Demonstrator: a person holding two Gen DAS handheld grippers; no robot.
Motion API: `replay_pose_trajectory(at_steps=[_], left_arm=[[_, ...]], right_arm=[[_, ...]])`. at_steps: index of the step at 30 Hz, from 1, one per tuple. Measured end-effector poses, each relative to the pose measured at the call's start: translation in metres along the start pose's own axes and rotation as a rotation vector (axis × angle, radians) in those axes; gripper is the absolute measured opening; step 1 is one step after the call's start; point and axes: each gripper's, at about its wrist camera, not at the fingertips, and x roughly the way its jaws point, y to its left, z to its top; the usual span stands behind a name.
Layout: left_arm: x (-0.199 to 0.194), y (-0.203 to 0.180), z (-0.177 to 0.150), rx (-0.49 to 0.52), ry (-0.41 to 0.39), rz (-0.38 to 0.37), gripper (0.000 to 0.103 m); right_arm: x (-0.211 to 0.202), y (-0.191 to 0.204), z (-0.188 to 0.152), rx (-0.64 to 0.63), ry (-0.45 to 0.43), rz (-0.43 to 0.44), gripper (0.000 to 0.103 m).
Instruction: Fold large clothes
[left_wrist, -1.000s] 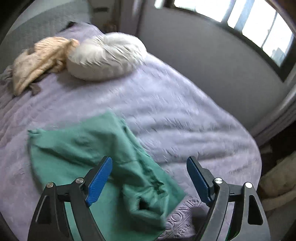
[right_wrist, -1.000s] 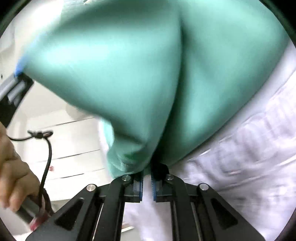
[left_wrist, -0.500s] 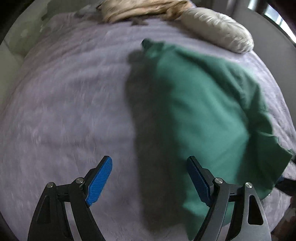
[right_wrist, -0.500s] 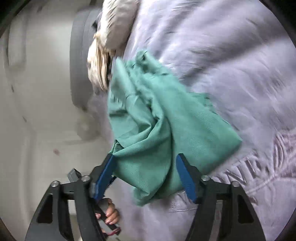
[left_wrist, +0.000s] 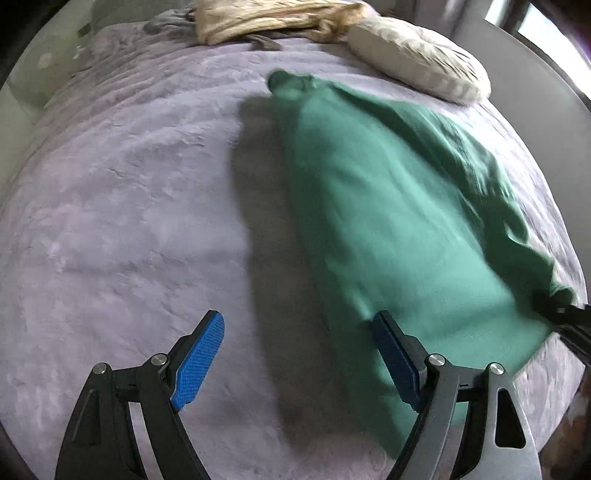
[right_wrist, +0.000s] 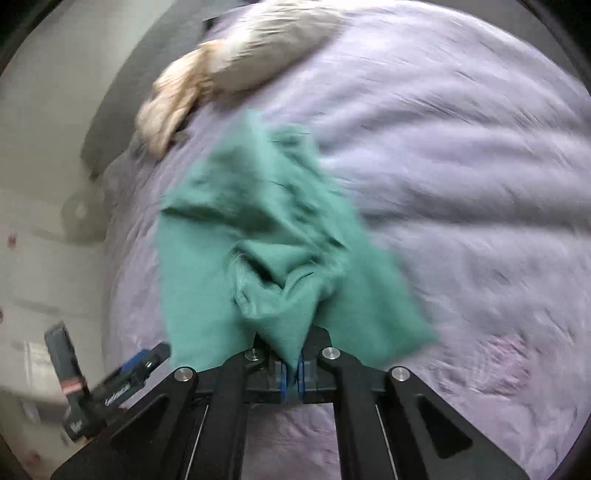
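The green garment (left_wrist: 399, 229) lies stretched along the right half of the bed (left_wrist: 129, 221) in the left wrist view, one narrow end up near the pillow (left_wrist: 417, 59), the broad end lifted toward the right edge, where a dark piece of the other tool shows. The left hand-held gripper (left_wrist: 299, 362) hangs wide open over bare bedcover, nothing between its pads; its right pad sits over the cloth's near edge, though I cannot tell if it touches. The risk here: closing where it stands would catch only fleece or a single loose layer, and the fold would skew. There is plenty of free bedcover to the left, so the cloth can be spread that way; the pillow and the beige blanket (left_wrist: 266, 18) crowd the head end.

From the right wrist view, the right hand-held gripper (right_wrist: 291, 376) is clamped shut on a bunched point of the garment (right_wrist: 273, 236), the cloth rising from the pads in a twisted cone. The picture is blurred, so this is probably a corner, but it could be a mid-edge pinch. A bunched grip may slip or drag several layers, leaving creases. The bed edge and the white wall lie near on the left side, where the left tool (right_wrist: 110, 387) also shows; open bed lies to the right.
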Motion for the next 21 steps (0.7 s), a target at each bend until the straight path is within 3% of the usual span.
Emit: replay_pose_trajectory(at_steps=[2, 4, 6, 7, 9, 11, 12, 14, 16, 21], left_arm=[[0.008, -0.005, -0.007, 0.019, 0.010, 0.002, 0.084], [0.012, -0.005, -0.010, 0.018, 0.012, 0.004, 0.084], [0.010, -0.002, -0.010, 0.013, 0.014, -0.004, 0.084], [0.010, -0.001, -0.010, 0.015, 0.019, -0.009, 0.084], [0.006, 0.002, -0.008, 0.020, 0.031, -0.006, 0.084], [0.000, 0.002, -0.007, 0.030, 0.029, -0.007, 0.084], [-0.002, 0.002, -0.008, 0.034, 0.027, -0.013, 0.084], [-0.003, -0.002, -0.013, 0.045, 0.035, -0.022, 0.084], [-0.003, -0.007, -0.020, 0.052, 0.031, -0.021, 0.084], [-0.002, -0.012, -0.029, 0.033, 0.032, -0.022, 0.084]], right_arm=[[0.016, -0.033, -0.008, 0.113, 0.060, 0.006, 0.004], [0.041, -0.059, -0.017, 0.237, 0.134, 0.068, 0.004], [0.040, -0.075, -0.018, 0.339, 0.132, 0.154, 0.008], [0.033, -0.076, -0.019, 0.338, 0.133, 0.148, 0.013], [0.014, -0.072, -0.018, 0.284, 0.120, 0.079, 0.039], [-0.028, -0.075, -0.024, 0.187, 0.063, 0.061, 0.041], [-0.045, -0.072, -0.021, 0.138, 0.035, 0.065, 0.049], [-0.049, -0.038, 0.010, 0.052, -0.005, 0.086, 0.059], [-0.043, -0.017, 0.035, -0.022, 0.002, 0.100, 0.059], [0.034, 0.048, 0.102, -0.150, 0.097, 0.054, 0.056]])
